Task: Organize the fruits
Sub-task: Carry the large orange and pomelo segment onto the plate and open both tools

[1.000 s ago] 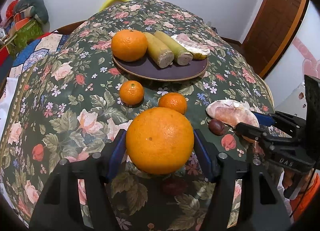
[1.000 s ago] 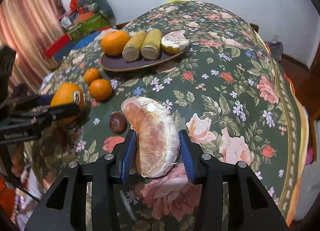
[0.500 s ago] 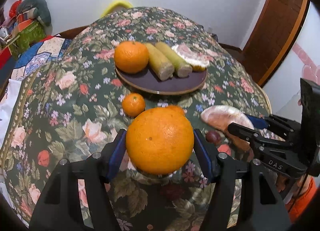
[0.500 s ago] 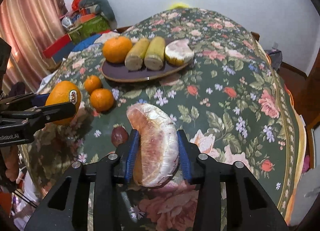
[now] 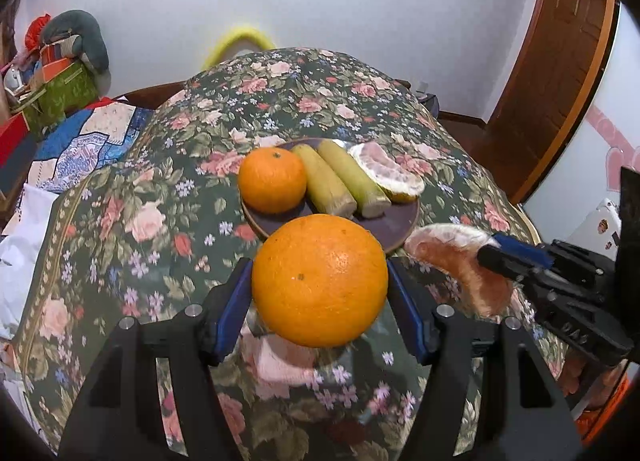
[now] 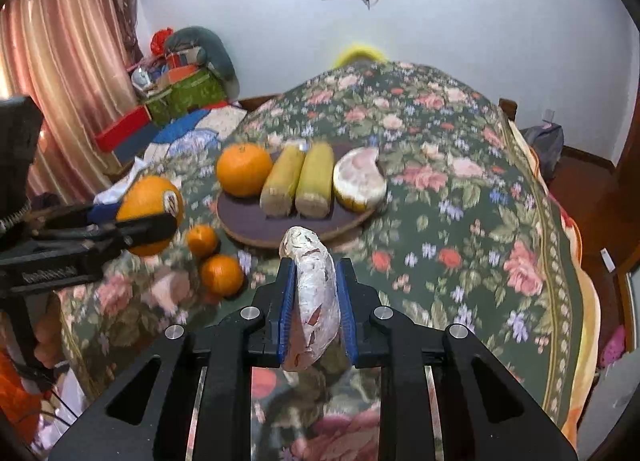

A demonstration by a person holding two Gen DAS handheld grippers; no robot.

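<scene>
fruits on dark plate [image 6: 256,231], floral tablecloth [image 6: 460,197], white walls [image 5: 380,21]

Plate [image 6: 256,227] on tablecloth [image 6: 460,197]; two mandarins [image 6: 221,274] left-front.

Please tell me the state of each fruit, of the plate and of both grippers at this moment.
Left gripper: shut on big orange, lifted.
Right gripper: shut on pomelo piece, lifted.
Plate: on table, holds orange, two cane pieces, pomelo wedge.
Two small oranges: on cloth, beside plate.
</scene>
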